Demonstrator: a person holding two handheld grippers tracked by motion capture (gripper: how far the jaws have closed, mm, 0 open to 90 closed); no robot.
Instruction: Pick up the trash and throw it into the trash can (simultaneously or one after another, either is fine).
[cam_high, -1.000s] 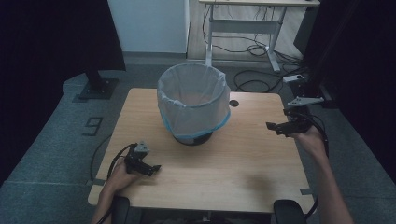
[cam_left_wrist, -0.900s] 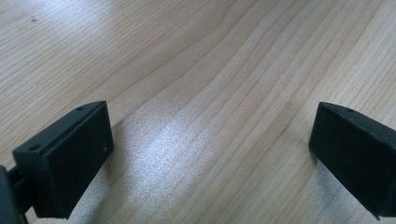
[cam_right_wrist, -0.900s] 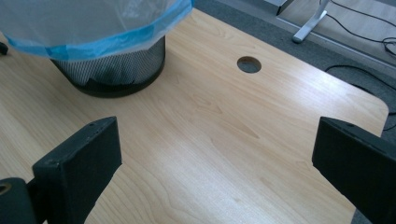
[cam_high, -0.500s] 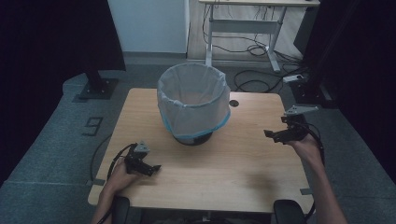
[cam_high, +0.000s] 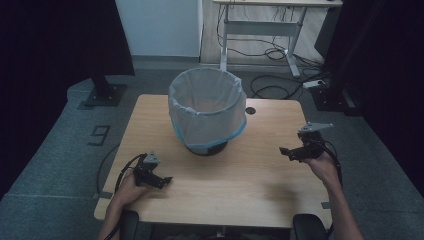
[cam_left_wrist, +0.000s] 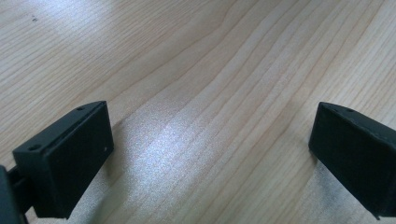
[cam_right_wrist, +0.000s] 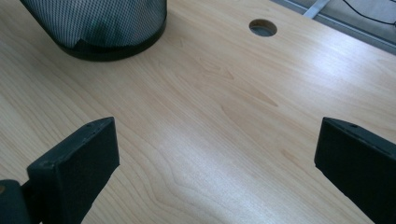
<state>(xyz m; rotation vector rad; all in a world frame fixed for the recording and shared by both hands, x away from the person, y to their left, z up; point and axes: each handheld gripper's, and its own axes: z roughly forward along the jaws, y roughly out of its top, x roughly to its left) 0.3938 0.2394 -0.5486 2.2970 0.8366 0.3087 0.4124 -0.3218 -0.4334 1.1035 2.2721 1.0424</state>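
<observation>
A black mesh waste bin (cam_high: 207, 111) lined with a white bag with a blue hem stands at the middle back of the wooden table (cam_high: 250, 195). My left gripper (cam_high: 162, 180) rests low at the front left, open, with bare wood between its jaws (cam_left_wrist: 210, 154). My right gripper (cam_high: 285, 151) hovers over the right side of the table, open and pointing left toward the bin. In the right gripper view the bin's base (cam_right_wrist: 100, 28) lies at the top left, well beyond the jaws.
A round cable hole (cam_high: 250, 110) (cam_right_wrist: 262, 27) sits near the table's back edge, right of the bin. Behind the table stand a white desk frame (cam_high: 260, 30) and cables on the grey floor. Dark curtains flank both sides.
My right gripper has come down and toward the person along the table's right side. The left gripper and the bin have stayed put.
</observation>
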